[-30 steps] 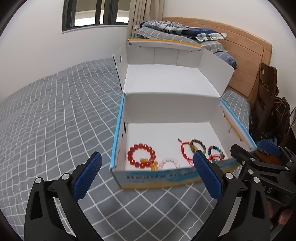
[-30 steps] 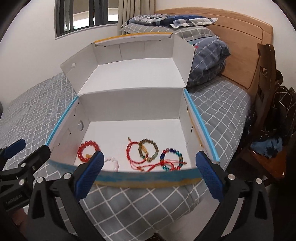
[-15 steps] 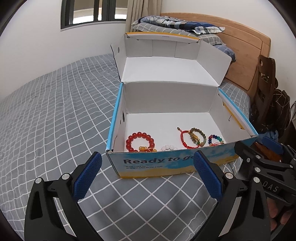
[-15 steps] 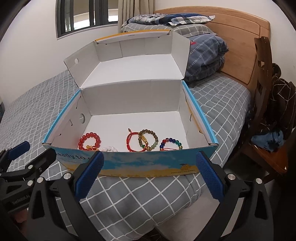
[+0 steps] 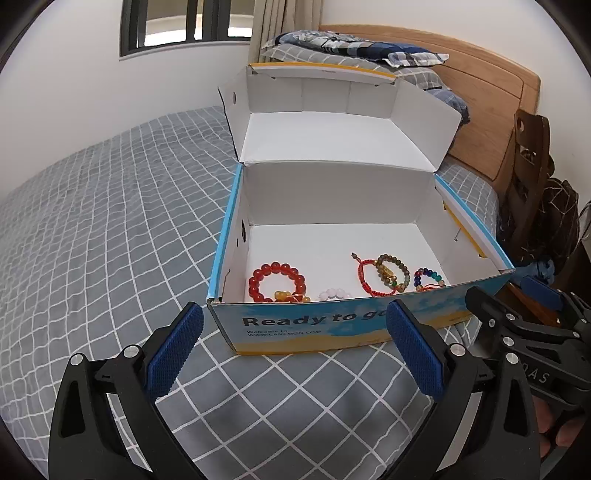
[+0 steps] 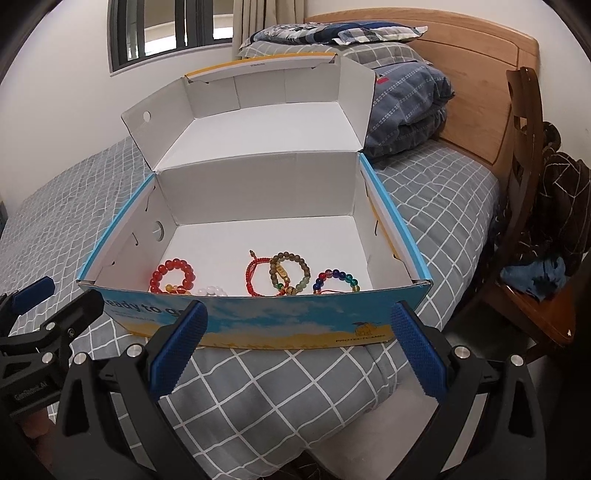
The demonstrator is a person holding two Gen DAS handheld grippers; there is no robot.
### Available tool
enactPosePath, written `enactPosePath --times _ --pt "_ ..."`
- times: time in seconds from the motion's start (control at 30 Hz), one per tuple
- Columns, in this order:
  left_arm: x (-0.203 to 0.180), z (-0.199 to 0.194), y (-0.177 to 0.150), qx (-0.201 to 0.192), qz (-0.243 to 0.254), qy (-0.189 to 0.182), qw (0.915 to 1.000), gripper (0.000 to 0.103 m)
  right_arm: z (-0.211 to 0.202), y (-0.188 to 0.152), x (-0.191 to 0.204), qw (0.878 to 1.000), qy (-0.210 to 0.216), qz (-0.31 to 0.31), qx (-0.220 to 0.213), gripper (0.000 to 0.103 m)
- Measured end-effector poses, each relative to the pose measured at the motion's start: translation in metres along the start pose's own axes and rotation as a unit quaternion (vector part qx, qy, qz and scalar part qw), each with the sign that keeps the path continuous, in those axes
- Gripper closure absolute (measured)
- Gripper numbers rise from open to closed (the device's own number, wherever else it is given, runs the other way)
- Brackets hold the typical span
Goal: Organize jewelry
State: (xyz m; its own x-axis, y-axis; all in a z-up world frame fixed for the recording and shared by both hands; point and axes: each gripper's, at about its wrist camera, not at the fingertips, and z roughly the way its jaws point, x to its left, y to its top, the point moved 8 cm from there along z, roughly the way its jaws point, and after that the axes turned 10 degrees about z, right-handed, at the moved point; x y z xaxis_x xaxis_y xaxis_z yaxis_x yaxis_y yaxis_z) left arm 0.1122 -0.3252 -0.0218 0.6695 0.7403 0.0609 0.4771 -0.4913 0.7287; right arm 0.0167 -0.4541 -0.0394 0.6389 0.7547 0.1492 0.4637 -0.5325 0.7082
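Fingers (image 5: 173,354) on the left gripper (image 5: 291,350) stand wide apart with nothing between them, hovering over the grey checked bed (image 5: 110,221) just short of the box's printed front wall. Over on the other side, the right gripper (image 6: 299,343) is spread just as wide and also holds nothing; its blue pads frame the front wall of the box from 6 o'clock.

Between and beyond both grippers sits the open cardboard box (image 6: 280,325), lid folded back toward the pillows (image 6: 332,33) at 12 o'clock. All the jewelry lies on the white floor of the box, crowded against the near wall. At the 9 o'clock end is a red bead bracelet (image 5: 277,282), with a few amber beads (image 5: 286,296) touching its near edge and a pale pink-white bead bracelet (image 5: 334,294) just beside those. Toward 3 o'clock a red cord bracelet (image 6: 253,275) overlaps an olive-brown bead bracelet (image 6: 290,273), and a multicoloured bead bracelet (image 6: 336,280) lies close by at the far right end; whether it touches the brown one I cannot tell.

A wooden chair (image 6: 528,221) draped with dark clothing stands off the bed's edge at 3 o'clock, beside the wooden headboard (image 6: 472,74).
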Motion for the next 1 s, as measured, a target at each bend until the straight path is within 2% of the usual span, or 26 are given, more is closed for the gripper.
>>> enactPosePath --times 0.37,1.0 --pt "0.0015 0.0009 -0.0034 0.007 0.002 0.014 0.9999 0.006 -0.0025 0.0032 0.0030 1.000 0.007 -0.005 -0.003 0.008" --pt "0.0011 0.0054 -0.0040 0.020 -0.011 0.000 0.9997 0.006 0.0014 0.0022 -0.0005 1.000 0.002 -0.008 0.003 0.008"
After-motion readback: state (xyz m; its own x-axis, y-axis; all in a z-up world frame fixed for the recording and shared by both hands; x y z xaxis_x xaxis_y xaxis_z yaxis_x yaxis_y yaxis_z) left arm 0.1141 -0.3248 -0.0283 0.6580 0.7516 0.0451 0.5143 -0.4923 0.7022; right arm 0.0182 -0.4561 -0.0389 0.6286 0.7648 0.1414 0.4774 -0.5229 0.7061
